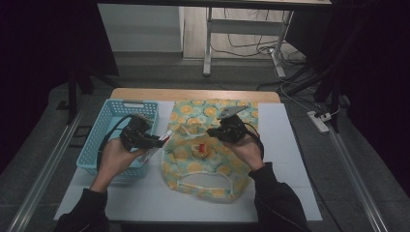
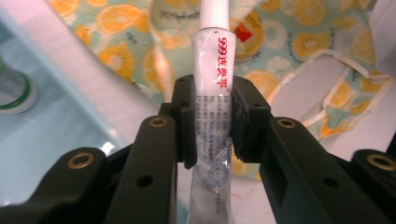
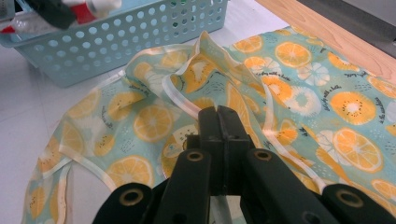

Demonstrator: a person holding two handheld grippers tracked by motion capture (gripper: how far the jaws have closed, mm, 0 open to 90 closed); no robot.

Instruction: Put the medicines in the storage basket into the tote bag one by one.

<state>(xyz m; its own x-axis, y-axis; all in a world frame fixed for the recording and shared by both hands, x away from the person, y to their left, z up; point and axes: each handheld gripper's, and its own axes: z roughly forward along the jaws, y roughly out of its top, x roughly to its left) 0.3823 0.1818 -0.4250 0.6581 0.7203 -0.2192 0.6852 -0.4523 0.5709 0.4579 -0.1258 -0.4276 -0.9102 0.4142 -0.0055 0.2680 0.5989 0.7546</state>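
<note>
2 tools in use. left tool (image 2: 212,116): jaws closed on a tube (image 2: 212,93), gripped at mid-body, held in the air between basket (image 1: 104,126) and bag (image 1: 212,159). right tool (image 3: 219,135): jaws fully closed, pinching the bag's rim and lifting it to hold the mouth open on the surface (image 1: 285,159).

progress, judged: tube picked up and carried near the bag; insertion and release are left. 1 round item (image 1: 200,149) already lies at the bag.

tube axis: runs along the left tool's jaws, white cap (image 2: 214,14) forward toward the bag, crimped end back toward the hand.
</note>
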